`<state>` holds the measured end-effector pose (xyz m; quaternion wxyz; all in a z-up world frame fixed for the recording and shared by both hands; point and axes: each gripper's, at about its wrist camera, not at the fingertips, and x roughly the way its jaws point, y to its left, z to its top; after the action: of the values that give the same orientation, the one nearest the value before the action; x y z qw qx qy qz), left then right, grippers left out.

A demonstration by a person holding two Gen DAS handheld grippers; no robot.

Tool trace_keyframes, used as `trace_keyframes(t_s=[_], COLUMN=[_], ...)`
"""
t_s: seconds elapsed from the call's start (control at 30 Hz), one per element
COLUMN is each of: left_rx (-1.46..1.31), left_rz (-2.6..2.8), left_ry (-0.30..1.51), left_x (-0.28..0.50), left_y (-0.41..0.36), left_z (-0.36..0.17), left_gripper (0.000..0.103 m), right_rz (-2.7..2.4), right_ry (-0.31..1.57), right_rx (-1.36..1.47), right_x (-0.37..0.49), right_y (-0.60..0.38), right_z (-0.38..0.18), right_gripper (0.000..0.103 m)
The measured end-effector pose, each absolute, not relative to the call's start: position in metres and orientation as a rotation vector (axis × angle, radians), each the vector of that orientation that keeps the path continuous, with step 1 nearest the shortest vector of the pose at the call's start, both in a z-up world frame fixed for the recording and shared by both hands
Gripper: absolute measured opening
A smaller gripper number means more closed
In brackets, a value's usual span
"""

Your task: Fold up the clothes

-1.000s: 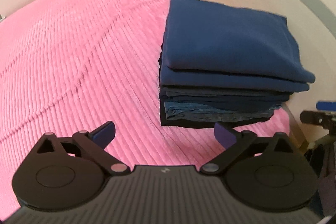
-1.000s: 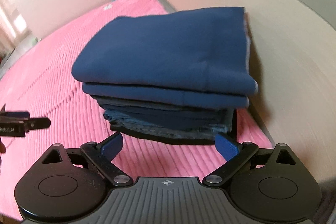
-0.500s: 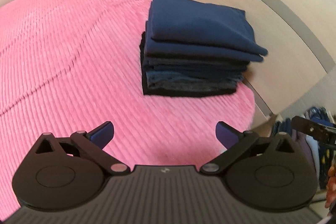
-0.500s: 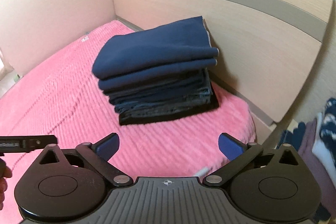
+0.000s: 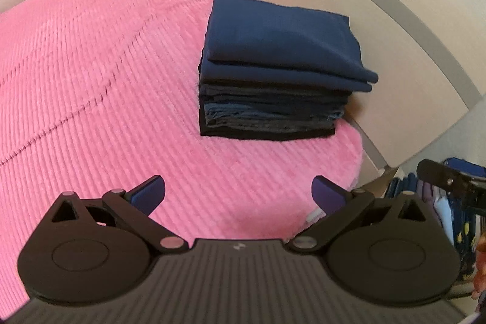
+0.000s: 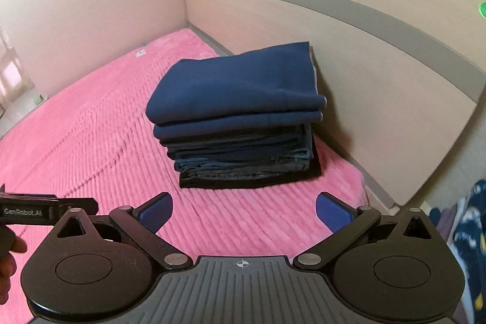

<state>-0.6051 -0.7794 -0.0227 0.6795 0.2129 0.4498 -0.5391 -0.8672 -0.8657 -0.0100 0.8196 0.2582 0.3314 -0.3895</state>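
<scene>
Hanging released, both tongs (left [image 5: 238, 192], right [image 6: 244, 211]) face the stack [image 5: 273, 72] beside the headboard [image 5: 395, 29].

Stack of folded dark blue clothes [image 6: 240, 117] on pink bedspread [image 6: 91, 148], right hand-held gripper [image 6: 243, 211] spread wide, empty

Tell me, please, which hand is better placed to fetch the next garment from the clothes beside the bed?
Probably the right gripper: its fingers are open and empty, and the unfolded clothes lie at its right edge, nearer than to the left gripper.
</scene>
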Motion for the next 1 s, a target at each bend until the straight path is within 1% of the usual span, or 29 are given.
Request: trace_keyframes(t_s=[0.4, 0.77, 1.0], left_rx=[0.566, 0.602, 0.613], left_rz=[-1.192, -1.183, -1.188], left_ry=[0.941, 0.884, 0.879], left_x=[-0.639, -0.651, -0.654], left_y=[-0.796, -0.799, -0.796], left_z=[-0.022, -0.023, -0.026], left_gripper=[0.101, 0.101, 0.101], right_rz=[-0.816, -0.808, -0.802], right_ry=[0.736, 0.738, 0.749], right_rx=[0.555, 0.572, 0.565], right_x=[-0.879, -0.881, -0.877], right_y=[-0.869, -0.862, -0.858], right_z=[-0.018, -0.017, -0.017], right_gripper=[0.103, 0.103, 0.103])
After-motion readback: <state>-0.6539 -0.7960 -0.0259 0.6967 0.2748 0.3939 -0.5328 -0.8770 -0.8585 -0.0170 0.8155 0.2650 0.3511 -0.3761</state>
